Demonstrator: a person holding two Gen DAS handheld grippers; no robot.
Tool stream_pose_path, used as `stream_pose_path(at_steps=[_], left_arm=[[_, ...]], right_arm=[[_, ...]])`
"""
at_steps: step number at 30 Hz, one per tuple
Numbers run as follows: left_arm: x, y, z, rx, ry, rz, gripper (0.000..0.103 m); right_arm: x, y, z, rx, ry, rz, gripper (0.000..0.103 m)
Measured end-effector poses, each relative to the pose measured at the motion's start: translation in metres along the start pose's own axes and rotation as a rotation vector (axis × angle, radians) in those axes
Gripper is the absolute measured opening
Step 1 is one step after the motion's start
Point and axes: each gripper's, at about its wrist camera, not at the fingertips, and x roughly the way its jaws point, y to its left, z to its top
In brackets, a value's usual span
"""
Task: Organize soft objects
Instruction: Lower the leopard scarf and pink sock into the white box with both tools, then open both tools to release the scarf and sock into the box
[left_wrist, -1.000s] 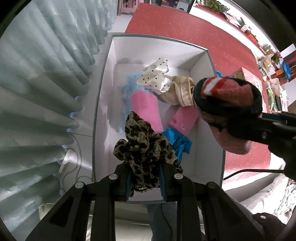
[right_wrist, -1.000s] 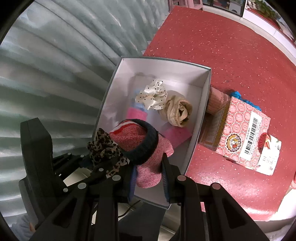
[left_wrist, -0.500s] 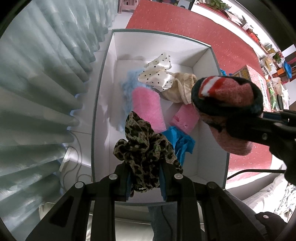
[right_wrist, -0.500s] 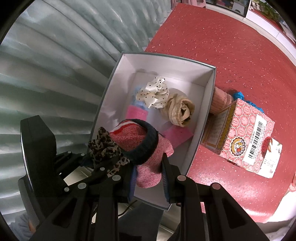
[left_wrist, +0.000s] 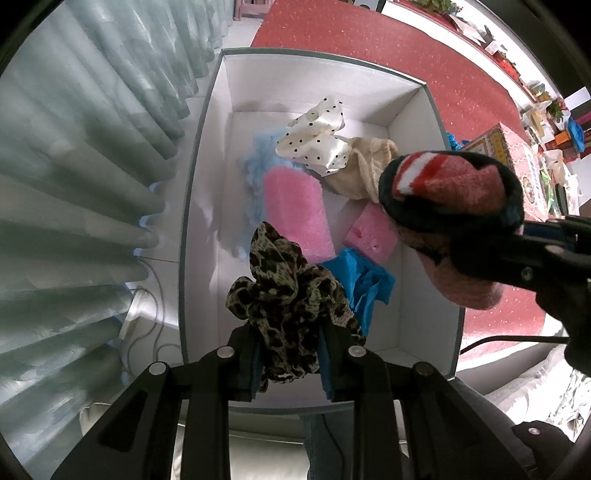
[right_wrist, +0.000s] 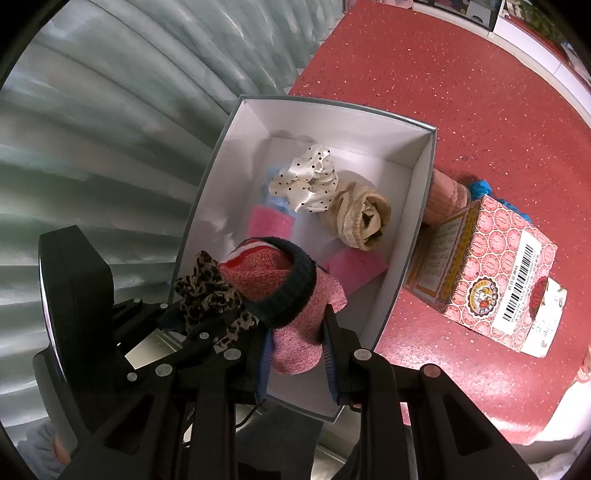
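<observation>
My left gripper (left_wrist: 290, 350) is shut on a leopard-print scrunchie (left_wrist: 284, 291) and hangs over the near end of a white box (left_wrist: 207, 155). To its right, my right gripper (right_wrist: 295, 350) is shut on a rolled pink sock with a dark cuff (right_wrist: 284, 291), also above the box (right_wrist: 417, 199). The sock (left_wrist: 447, 206) and the right gripper's fingers (left_wrist: 517, 258) show at the right of the left wrist view. Inside the box lie a polka-dot white scrunchie (left_wrist: 321, 138), a beige sock roll (left_wrist: 365, 173), a pink foam roll (left_wrist: 295, 210), a pink sponge (left_wrist: 371, 230), blue fluff and a blue cloth (left_wrist: 364, 284).
A grey-green curtain (left_wrist: 81, 166) hangs along the box's left side. A red patterned carton (right_wrist: 491, 273) stands on the red floor (right_wrist: 443, 74) right of the box, with a pink roll (right_wrist: 443, 195) and something blue behind it. A cable (left_wrist: 509, 338) runs near the box's near corner.
Both grippers keep their grip and hold almost still over the box. The view has shifted only slightly.
</observation>
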Motion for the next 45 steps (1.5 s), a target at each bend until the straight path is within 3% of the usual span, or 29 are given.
stream_pose_path(at_steps=[27,29,33,34,35,36,39,42,43,44,45], left_arm=[[0.011,-0.004,0.001,0.011,0.031,0.012,0.029],[0.01,-0.004,0.001,0.013,0.023,0.011,0.034],[0.006,-0.004,0.0,0.007,0.003,0.016,0.068],[0.003,-0.003,0.0,0.006,-0.007,0.017,0.074],[0.002,-0.003,0.0,0.007,-0.014,0.017,0.077],[0.0,-0.003,0.0,0.007,-0.018,0.016,0.08],[-0.002,-0.003,0.002,0.008,-0.023,0.012,0.086],[-0.006,0.0,0.003,-0.01,-0.05,0.003,0.102],[-0.009,0.002,0.002,-0.019,-0.057,-0.002,0.103],[-0.009,0.003,0.002,-0.024,-0.06,-0.005,0.103],[-0.01,0.004,0.003,-0.03,-0.06,-0.008,0.103]], right_arm=[[0.014,0.001,0.004,0.003,0.032,0.007,0.025],[0.015,0.002,0.004,0.001,0.034,0.012,0.026],[0.015,0.0,0.003,0.003,0.035,0.019,0.027],[0.015,0.0,0.003,0.003,0.035,0.022,0.035],[0.014,-0.001,0.003,0.005,0.036,0.027,0.048],[0.014,-0.002,0.002,0.01,0.034,0.037,0.052],[0.009,-0.002,0.002,0.012,0.018,0.051,0.052],[0.004,-0.003,0.001,0.02,0.008,0.064,0.053],[0.002,-0.003,0.001,0.023,0.006,0.068,0.06],[0.0,-0.004,0.0,0.028,0.001,0.075,0.078],[-0.003,-0.005,0.0,0.03,-0.007,0.078,0.081]])
